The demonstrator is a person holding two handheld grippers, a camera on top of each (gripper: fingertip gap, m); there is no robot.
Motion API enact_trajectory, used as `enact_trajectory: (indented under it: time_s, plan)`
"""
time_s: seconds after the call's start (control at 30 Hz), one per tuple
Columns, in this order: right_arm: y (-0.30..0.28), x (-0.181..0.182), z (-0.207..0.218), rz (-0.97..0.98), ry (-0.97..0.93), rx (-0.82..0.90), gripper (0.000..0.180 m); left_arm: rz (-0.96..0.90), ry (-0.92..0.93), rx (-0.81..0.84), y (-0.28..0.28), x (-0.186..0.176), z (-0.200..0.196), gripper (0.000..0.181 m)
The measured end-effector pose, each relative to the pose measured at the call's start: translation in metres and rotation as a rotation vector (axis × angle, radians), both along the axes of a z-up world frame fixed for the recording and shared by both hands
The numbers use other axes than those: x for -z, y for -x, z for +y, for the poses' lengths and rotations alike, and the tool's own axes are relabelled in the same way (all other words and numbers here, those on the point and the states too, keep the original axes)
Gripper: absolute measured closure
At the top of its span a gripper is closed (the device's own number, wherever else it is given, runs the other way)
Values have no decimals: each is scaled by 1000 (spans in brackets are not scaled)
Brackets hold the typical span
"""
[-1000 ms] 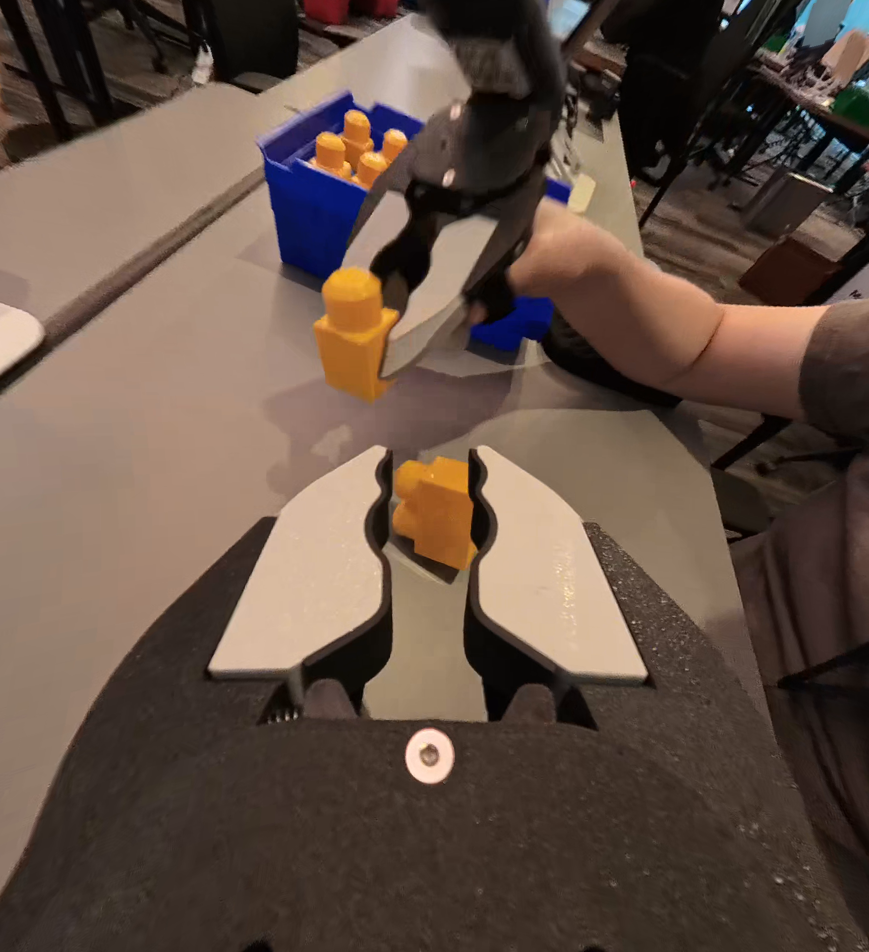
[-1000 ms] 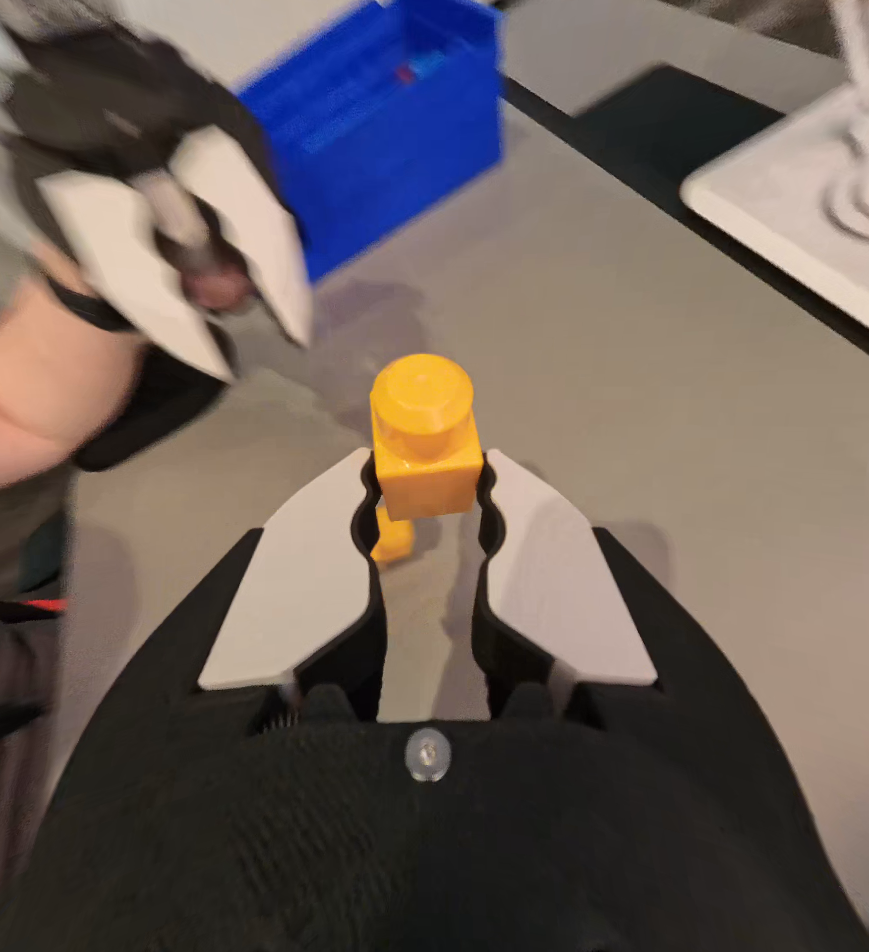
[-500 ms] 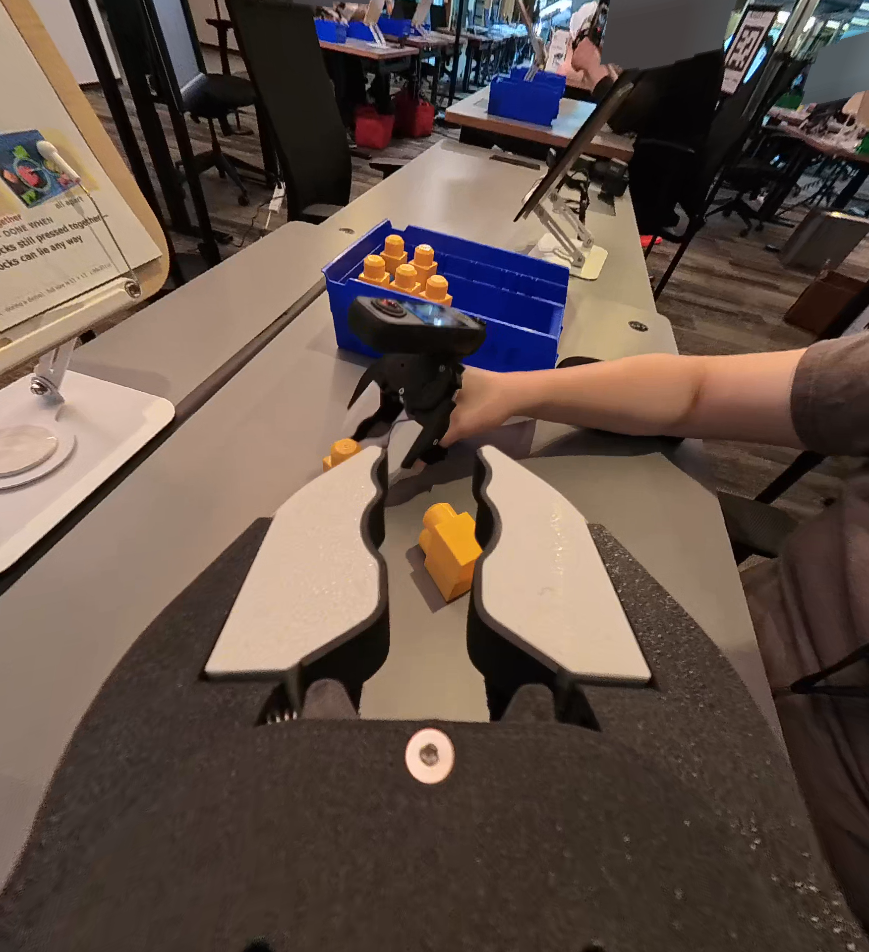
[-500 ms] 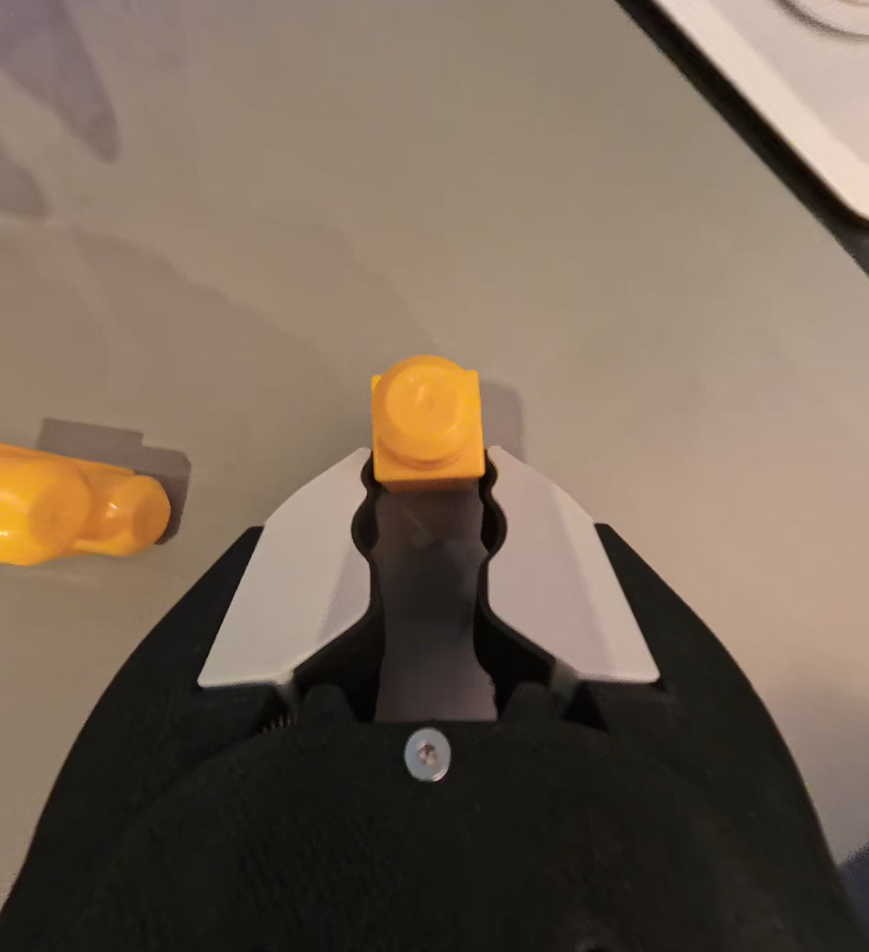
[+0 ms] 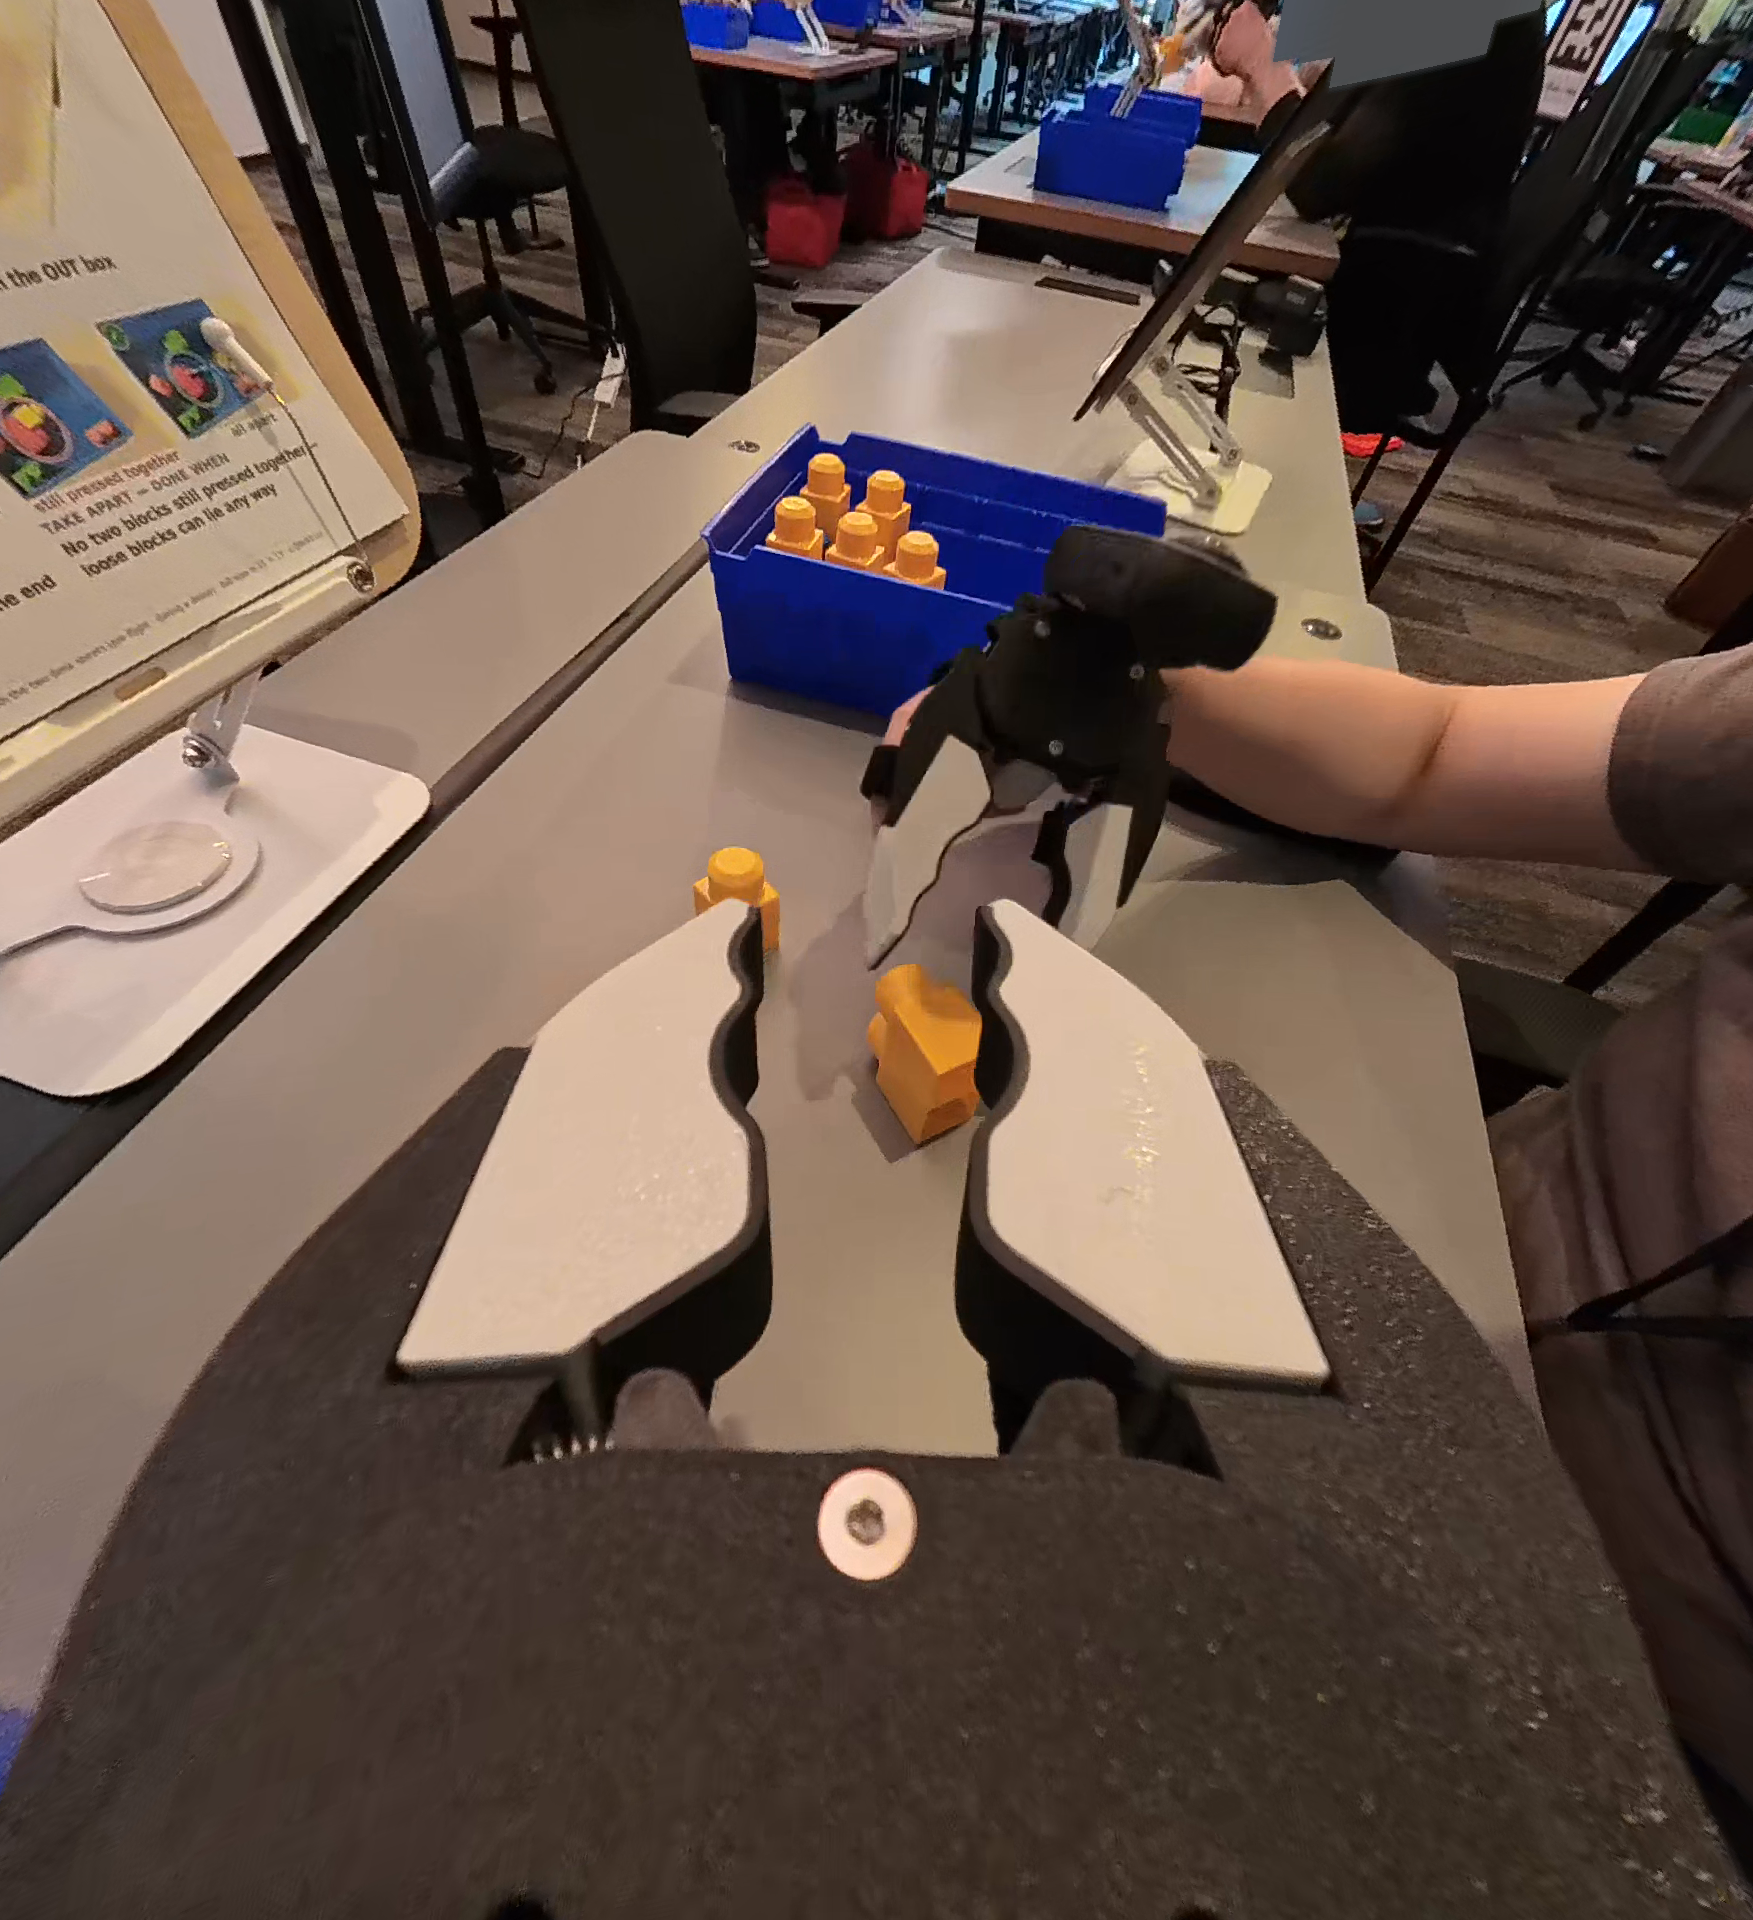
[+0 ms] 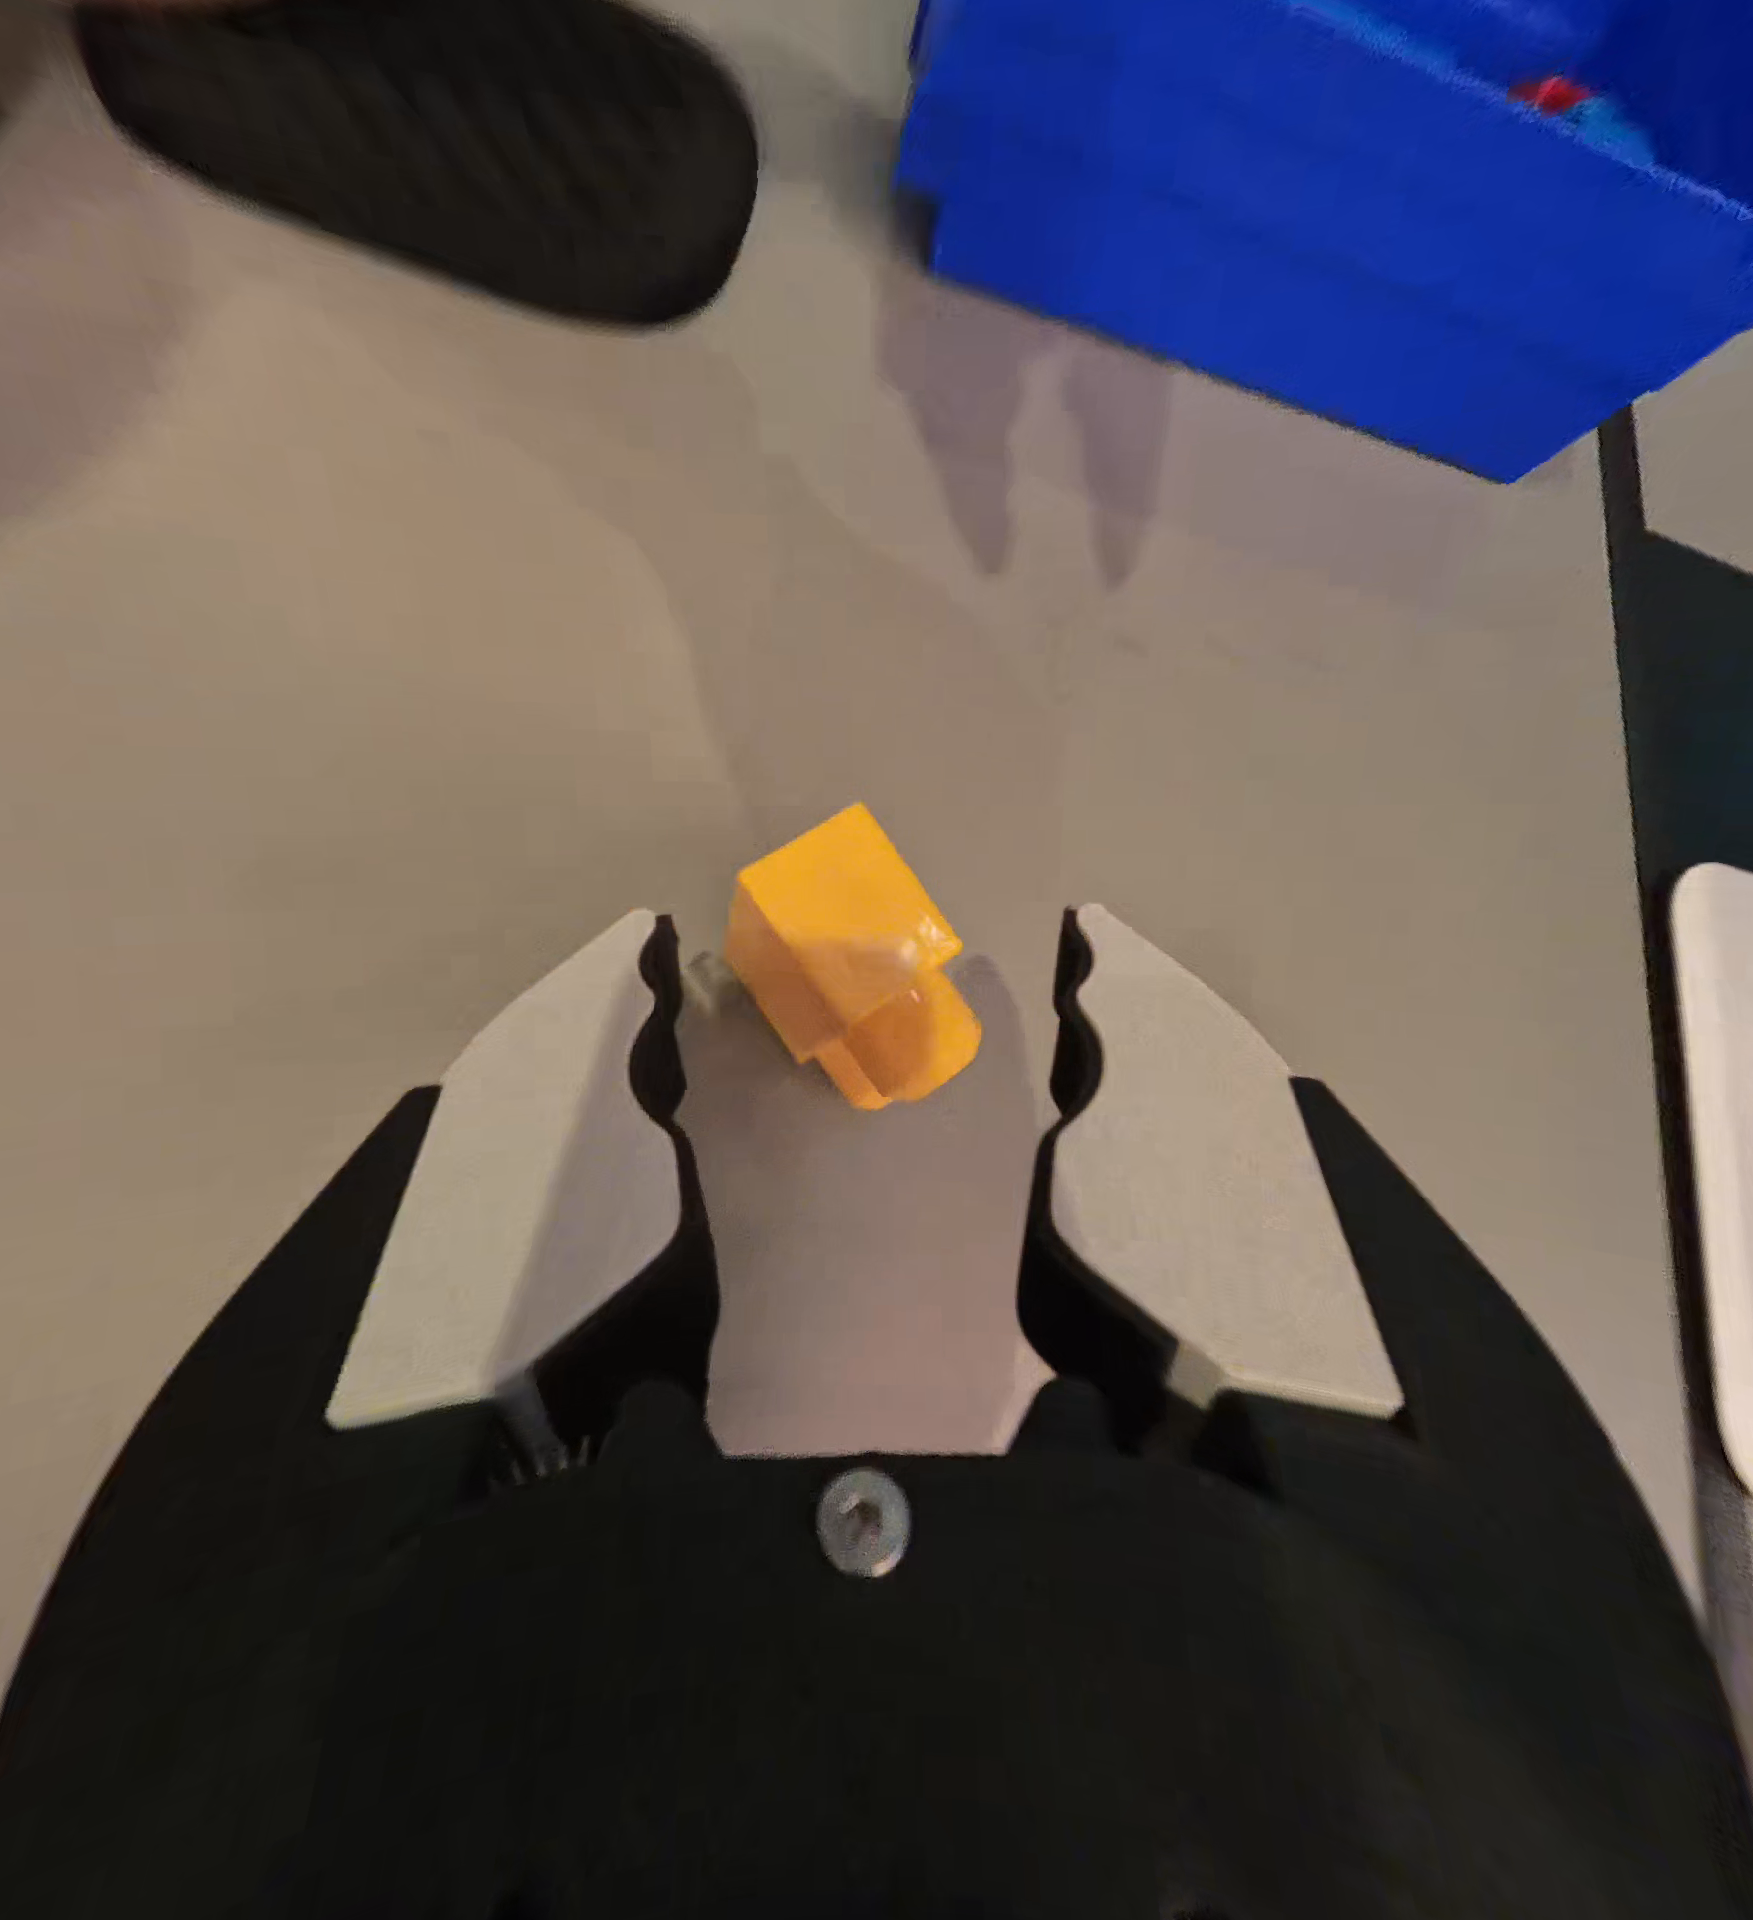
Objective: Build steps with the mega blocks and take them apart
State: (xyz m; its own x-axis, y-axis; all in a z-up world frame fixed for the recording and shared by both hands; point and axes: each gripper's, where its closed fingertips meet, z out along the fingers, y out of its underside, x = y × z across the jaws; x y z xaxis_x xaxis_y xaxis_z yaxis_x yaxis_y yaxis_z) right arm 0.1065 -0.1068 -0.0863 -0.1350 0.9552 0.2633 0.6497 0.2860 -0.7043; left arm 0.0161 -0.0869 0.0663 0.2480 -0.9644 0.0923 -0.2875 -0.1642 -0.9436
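Both the left gripper (image 5: 861, 961) and right gripper (image 6: 859, 940) gape empty over one toppled orange block (image 5: 922, 1051), a second block (image 5: 738, 894) upright beyond the left fingertip, five more in the blue bin (image 5: 851, 634).

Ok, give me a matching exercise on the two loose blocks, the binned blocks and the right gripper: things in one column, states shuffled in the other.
Things, as the left wrist view shows them:
1. far block
2. near block
3. binned blocks
4. right gripper

States:
A. open, over a block
B. lying on its side on the table
C. upright, stud up, alone on the table
D. five together in the blue bin

Pairs: 1-C, 2-B, 3-D, 4-A
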Motion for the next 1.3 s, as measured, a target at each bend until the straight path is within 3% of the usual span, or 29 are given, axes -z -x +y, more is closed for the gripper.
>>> enact_trajectory:
  time_s: [0.13, 0.43, 0.67, 0.8, 1.03, 1.17, 1.3]
  plan:
    - [-5, 7, 7, -25, -2, 29, 109, 98, 50, 25, -17, 21, -9, 132]
    - [-52, -60, 4, 37, -62, 107, 107, 431, 115, 28, -80, 93, -29, 113]
    - [-102, -96, 21, 111, -91, 237, 106, 666, 130, -104, -97, 150, -24, 95]
    - [-123, -108, 27, 146, -107, 284, 106, 713, 145, -165, -97, 172, -13, 108]
    - [-140, -109, 34, 151, -91, 324, 106, 791, 191, -198, -98, 200, -11, 116]
    - [-137, -99, 37, 102, -88, 329, 106, 797, 167, -237, -100, 202, -6, 141]
    - [-134, -89, 40, 70, -71, 330, 106, 831, 153, -236, -91, 199, -1, 143]
